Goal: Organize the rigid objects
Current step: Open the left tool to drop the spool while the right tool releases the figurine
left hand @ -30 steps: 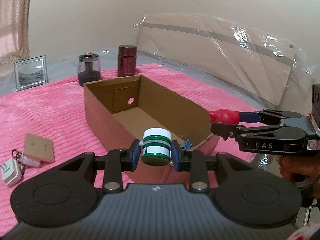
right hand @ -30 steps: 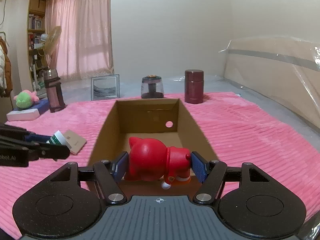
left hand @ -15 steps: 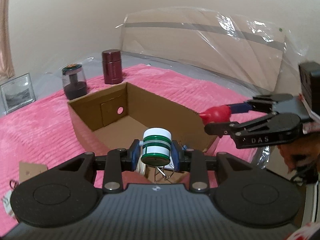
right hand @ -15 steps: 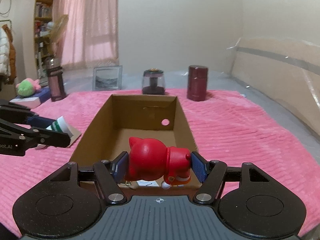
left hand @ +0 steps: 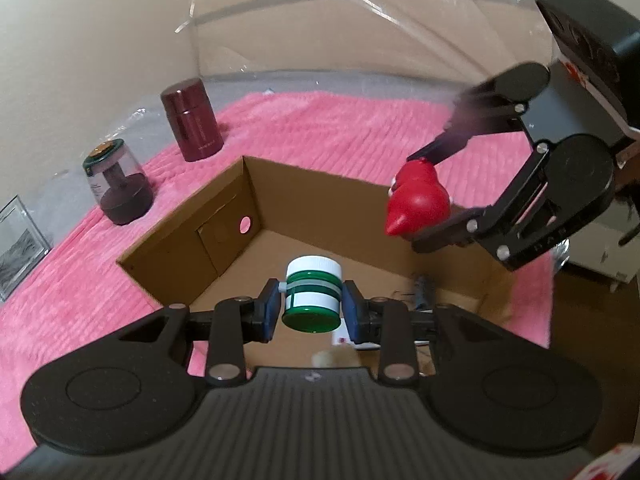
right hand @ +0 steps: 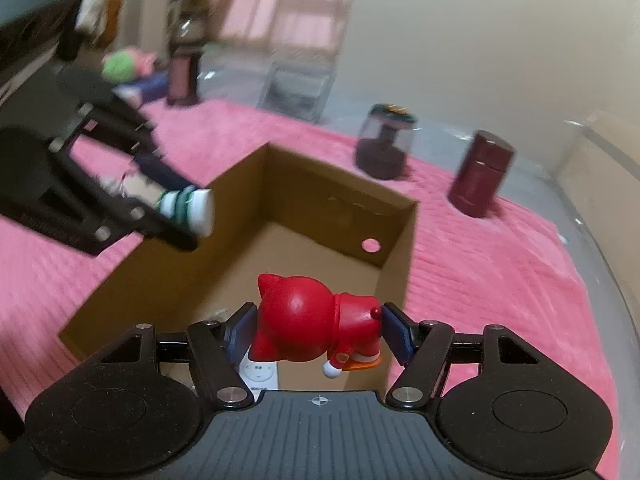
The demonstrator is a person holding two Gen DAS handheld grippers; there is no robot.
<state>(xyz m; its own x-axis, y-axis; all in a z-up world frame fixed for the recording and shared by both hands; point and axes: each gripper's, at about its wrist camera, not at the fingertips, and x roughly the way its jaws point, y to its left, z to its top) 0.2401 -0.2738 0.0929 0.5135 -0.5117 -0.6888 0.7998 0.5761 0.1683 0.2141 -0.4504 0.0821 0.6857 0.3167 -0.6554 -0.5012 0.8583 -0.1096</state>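
Cardboard box holds a remote; left tool clamps jar, right tool figurine.

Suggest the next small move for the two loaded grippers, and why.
Probably lower both into the cardboard box before opening: the left gripper grips the green-and-white jar and the right gripper the red figurine, each above its opening.

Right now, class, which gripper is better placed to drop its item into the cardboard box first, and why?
Left, probably. The left gripper holds the green-and-white jar over the cardboard box floor. The right gripper holds the red figurine nearer the box's side wall.
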